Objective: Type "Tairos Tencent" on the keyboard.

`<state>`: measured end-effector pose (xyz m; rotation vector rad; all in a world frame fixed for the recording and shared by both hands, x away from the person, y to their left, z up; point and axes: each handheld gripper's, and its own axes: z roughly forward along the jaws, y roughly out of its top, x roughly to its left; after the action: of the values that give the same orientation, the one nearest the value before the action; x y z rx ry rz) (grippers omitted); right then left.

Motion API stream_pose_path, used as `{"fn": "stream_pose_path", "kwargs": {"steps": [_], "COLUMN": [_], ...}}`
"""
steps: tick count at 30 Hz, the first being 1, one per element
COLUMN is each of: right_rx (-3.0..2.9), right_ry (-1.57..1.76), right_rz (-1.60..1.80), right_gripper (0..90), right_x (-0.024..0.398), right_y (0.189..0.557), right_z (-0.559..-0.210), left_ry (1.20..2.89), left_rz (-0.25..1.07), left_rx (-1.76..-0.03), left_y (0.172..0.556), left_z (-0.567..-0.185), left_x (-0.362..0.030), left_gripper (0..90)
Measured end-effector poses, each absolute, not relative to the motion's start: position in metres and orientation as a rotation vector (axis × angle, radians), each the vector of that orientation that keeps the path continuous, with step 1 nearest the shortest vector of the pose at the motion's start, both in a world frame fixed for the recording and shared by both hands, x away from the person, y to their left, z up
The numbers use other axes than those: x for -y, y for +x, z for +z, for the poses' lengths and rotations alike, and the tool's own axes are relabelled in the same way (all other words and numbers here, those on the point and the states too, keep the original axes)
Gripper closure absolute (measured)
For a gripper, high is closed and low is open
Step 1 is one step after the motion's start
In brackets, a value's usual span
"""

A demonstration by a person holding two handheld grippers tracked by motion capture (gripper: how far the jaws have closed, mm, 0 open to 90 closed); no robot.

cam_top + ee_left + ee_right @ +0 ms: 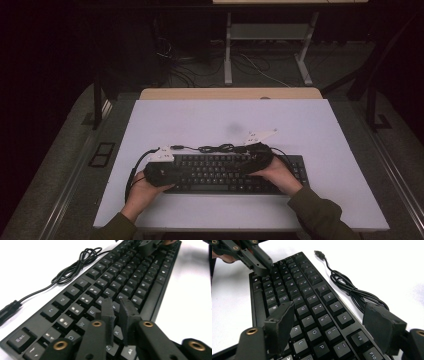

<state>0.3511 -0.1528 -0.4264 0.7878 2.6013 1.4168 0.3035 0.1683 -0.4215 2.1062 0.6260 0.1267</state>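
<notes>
Lying flat on the white counter [200,125], the black keyboard [225,172] sits near the person's edge with its loose cable [215,148] coiled just behind it, unplugged, so the work on it looks barely begun. The left gripper [117,315] hovers over the left-hand keys with its jaws nearly together and nothing between them, while the right gripper [329,320] stands wide open across the right-hand keys, gripping nothing. From the high view, both hands hide the jaws, and the dim key legends are hard to read.

Keyboard [220,172]: black, white legends. Cable [215,148] behind keyboard: black. Table [200,120]: white. Sleeves [320,215]: olive.
</notes>
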Motion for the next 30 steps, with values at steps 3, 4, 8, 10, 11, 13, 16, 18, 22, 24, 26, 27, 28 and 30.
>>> {"fn": "stream_pose_path", "kwargs": {"steps": [3, 4, 8, 10, 11, 13, 16, 18, 22, 24, 26, 27, 28, 30], "right_rx": [-2.600, -2.600, -2.599, -2.600, -2.600, -2.601, -2.599, -2.600, -2.600, -2.599, -2.599, -2.599, -2.599, -2.598], "right_ry": [0.791, 0.789, 0.788, 0.789, 0.788, 0.790, 0.788, 0.789, 0.785, 0.788, 0.788, 0.788, 0.788, 0.788], "right_rz": [1.418, 1.418, 1.420, 1.419, 1.417, 1.417, 1.421, 1.418, 1.416, 1.415, 1.414, 1.414, 1.415, 1.415], "right_gripper": [24.8, 24.8, 24.8, 24.8, 24.8, 24.8, 24.8, 24.8, 24.8, 24.8, 24.8, 24.8, 24.8, 24.8], "right_x": [0.153, 0.153, 0.153, 0.153, 0.153, 0.153, 0.153, 0.153, 0.153, 0.153, 0.153, 0.153, 0.153, 0.153], "right_y": [0.351, 0.351, 0.351, 0.351, 0.351, 0.351, 0.351, 0.351, 0.352, 0.352, 0.352, 0.352, 0.352, 0.352], "right_z": [-0.426, -0.426, -0.426, -0.426, -0.427, -0.427, -0.426, -0.426, -0.427, -0.427, -0.427, -0.427, -0.427, -0.427], "left_ry": [2.113, 2.115, 2.125, 2.130, 2.131, 2.139, 2.156, 2.154, 2.166, 2.178, 2.186, 2.189, 2.191, 2.198], "left_rz": [0.113, 0.111, 0.099, 0.093, 0.087, 0.080, 0.066, 0.058, 0.037, 0.029, 0.020, 0.015, 0.010, 0.007], "left_rx": [-0.612, -0.607, -0.594, -0.581, -0.576, -0.563, -0.538, -0.529, -0.510, -0.500, -0.489, -0.484, -0.482, -0.476], "left_y": [0.302, 0.302, 0.300, 0.300, 0.299, 0.298, 0.298, 0.297, 0.295, 0.294, 0.294, 0.294, 0.293, 0.293], "left_z": [-0.421, -0.420, -0.420, -0.420, -0.421, -0.421, -0.421, -0.422, -0.423, -0.424, -0.425, -0.425, -0.426, -0.427], "left_x": [-0.167, -0.166, -0.164, -0.162, -0.160, -0.158, -0.156, -0.153, -0.148, -0.146, -0.144, -0.144, -0.143, -0.142], "left_gripper": [88.2, 89.2, 89.3, 89.3, 89.3, 89.3, 89.3, 89.4, 89.4, 89.3, 89.4, 89.4, 89.4, 89.4]}}
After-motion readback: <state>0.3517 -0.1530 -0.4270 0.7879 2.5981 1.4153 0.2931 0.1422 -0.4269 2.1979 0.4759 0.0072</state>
